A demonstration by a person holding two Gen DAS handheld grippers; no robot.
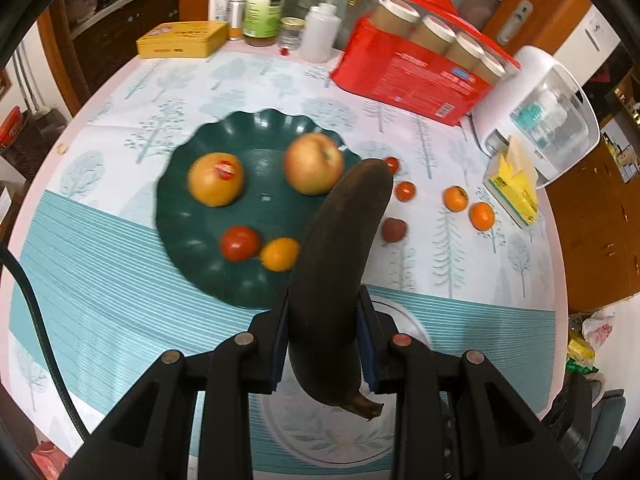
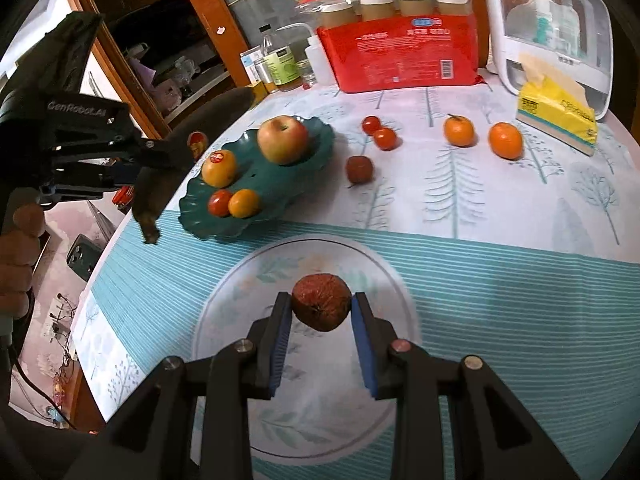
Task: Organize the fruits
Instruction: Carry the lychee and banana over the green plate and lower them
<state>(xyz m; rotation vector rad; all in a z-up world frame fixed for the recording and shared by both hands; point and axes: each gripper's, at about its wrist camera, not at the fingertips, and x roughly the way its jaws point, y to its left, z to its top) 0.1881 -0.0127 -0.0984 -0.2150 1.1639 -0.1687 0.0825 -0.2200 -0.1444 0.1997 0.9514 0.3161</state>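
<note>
My left gripper (image 1: 323, 312) is shut on a blackened banana (image 1: 340, 256) and holds it above the table, just right of the green scalloped plate (image 1: 188, 216). The plate holds an apple (image 1: 314, 168), a stickered orange (image 1: 216, 179), a tomato (image 1: 239, 243) and a small orange (image 1: 280, 254). My right gripper (image 2: 321, 307) is shut on a brown-red lychee (image 2: 321, 302) above the tablecloth's front. From the right wrist view the left gripper (image 2: 160, 152) and banana (image 2: 150, 196) hover left of the plate (image 2: 312, 152).
Loose on the cloth: two cherry tomatoes (image 2: 379, 132), a lychee (image 2: 359, 169) and two tangerines (image 2: 482, 135). A red package (image 2: 404, 54), bottles (image 2: 282, 64), a white appliance (image 2: 548, 20) and a yellow tissue box (image 2: 558, 114) line the back. A yellow tin (image 1: 182, 39) sits far left.
</note>
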